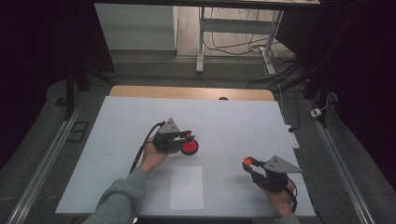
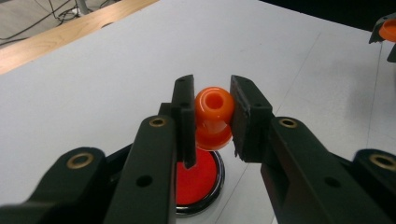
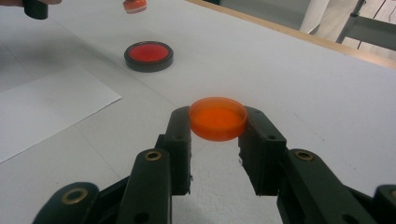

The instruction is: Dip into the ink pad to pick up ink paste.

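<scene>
An orange knob-shaped stamp [image 2: 214, 109] is clamped between the jaws of my left gripper [image 2: 211, 122], which is shut on it. It hangs just above a round red ink pad [image 2: 198, 177] in a black case on the white table. In the high view my left gripper [image 1: 188, 136] is over the ink pad [image 1: 191, 148] at the table's middle. My right gripper [image 3: 215, 133] is shut on a flat round orange lid [image 3: 217, 117], held level a little above the table. In the high view the right gripper [image 1: 248, 164] is at the front right, well apart from the pad.
A white sheet of paper [image 1: 187, 186] lies on the table's front middle, between the two hands. The white table top [image 1: 233, 121] ends at a wooden strip [image 1: 187, 92] at the back. A desk frame and cables stand on the floor beyond.
</scene>
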The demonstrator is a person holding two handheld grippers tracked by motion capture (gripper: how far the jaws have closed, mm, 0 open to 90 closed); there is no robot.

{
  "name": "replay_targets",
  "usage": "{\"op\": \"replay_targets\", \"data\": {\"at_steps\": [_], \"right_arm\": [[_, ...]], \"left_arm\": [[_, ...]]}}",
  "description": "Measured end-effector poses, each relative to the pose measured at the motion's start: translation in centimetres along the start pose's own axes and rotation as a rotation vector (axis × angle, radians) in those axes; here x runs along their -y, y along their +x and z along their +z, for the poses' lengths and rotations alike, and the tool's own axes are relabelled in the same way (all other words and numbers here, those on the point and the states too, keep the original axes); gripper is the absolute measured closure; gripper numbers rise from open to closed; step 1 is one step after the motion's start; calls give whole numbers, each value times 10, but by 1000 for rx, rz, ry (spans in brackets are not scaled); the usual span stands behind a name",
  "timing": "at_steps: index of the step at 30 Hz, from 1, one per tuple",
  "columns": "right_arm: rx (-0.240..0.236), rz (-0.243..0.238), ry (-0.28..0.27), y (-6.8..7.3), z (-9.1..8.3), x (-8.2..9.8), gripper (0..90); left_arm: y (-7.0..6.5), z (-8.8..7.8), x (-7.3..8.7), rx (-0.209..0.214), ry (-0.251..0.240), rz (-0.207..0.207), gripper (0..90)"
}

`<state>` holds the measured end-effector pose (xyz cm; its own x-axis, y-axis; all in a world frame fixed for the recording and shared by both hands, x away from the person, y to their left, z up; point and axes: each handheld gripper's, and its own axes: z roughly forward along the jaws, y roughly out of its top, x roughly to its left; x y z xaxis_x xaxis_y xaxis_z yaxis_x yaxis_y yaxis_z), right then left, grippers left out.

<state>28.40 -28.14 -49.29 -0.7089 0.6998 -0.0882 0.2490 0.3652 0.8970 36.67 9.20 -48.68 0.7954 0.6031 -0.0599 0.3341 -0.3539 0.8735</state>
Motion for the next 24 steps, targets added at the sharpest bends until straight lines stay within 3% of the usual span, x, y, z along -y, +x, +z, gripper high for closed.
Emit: {"op": "replay_targets", "data": {"at_steps": [9,24], "right_arm": [[3,-5,3,0,1,0,647],[-5,-2,7,0,2,1,647]], "left_arm": [[5,9,9,-14,63,8,721],[11,32,25,-35,120,-10,721]]}}
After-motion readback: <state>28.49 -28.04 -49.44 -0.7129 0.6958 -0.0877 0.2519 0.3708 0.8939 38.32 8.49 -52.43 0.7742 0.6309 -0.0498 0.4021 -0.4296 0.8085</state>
